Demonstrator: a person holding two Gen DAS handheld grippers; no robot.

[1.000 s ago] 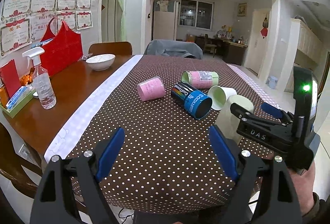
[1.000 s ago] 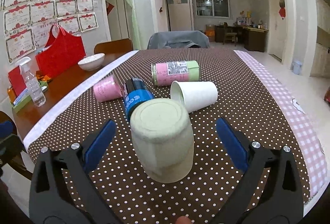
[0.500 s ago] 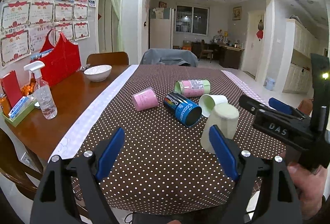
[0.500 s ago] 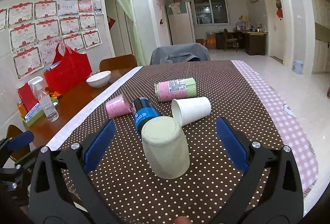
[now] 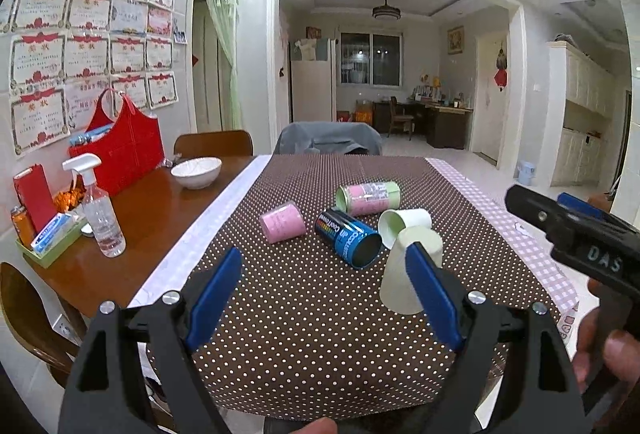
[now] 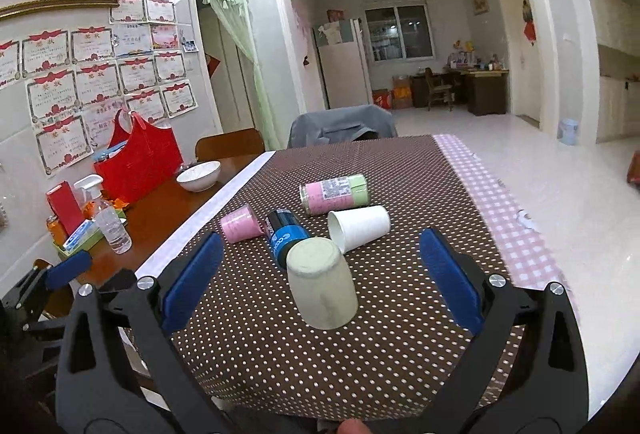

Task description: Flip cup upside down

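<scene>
A pale green cup [image 6: 322, 284] stands upside down on the brown dotted tablecloth [image 6: 400, 334], base up. It also shows in the left wrist view [image 5: 402, 274], partly behind my left gripper's right finger. My right gripper [image 6: 320, 278] is open and empty, held back from the cup near the table's front edge. My left gripper [image 5: 324, 294] is open and empty, left of the cup. The right gripper's body [image 5: 580, 234] shows at the right of the left wrist view.
Lying on their sides behind the cup are a white cup [image 6: 358, 228], a blue can [image 6: 286, 234], a pink cup [image 6: 240, 224] and a pink-green can [image 6: 334, 194]. A white bowl [image 6: 199, 176], a spray bottle [image 6: 108, 222] and a red bag [image 6: 138, 158] stand on the bare wood at left.
Both grippers have drawn back and up from the table. The pale green cup stays upside down where it stood and looks smaller now.
</scene>
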